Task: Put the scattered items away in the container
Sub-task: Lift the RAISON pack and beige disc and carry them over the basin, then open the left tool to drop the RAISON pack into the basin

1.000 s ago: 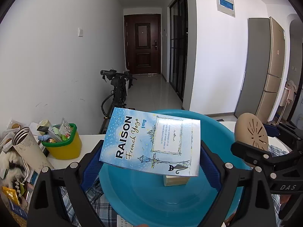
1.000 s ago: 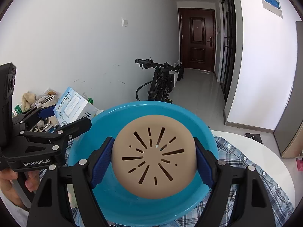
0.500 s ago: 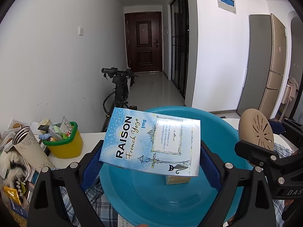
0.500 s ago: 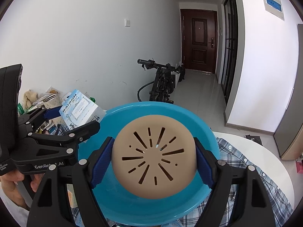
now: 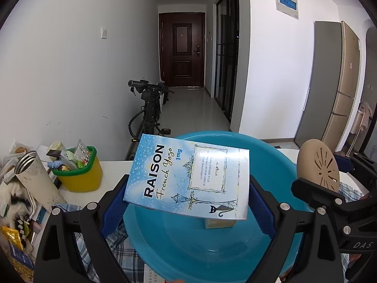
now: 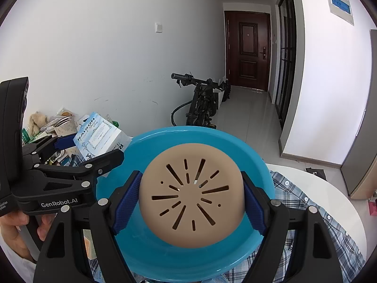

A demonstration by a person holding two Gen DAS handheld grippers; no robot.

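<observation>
Pale blue RAISON box (image 5: 188, 176), cat drawing

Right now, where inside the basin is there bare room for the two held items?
Most of the blue basin floor is bare, bordered by its rim; only a small yellowish box sits there. The table's left edge around the yellow-green cup is crowded.

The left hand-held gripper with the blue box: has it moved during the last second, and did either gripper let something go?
In the right wrist view, the left hand-held gripper with the RAISON box has shifted right, nearer the blue basin. Nothing was released: the box is clamped as before, and the right hand-held gripper holds the beige slotted disc above the basin. The small box inside the basin has not moved.
</observation>
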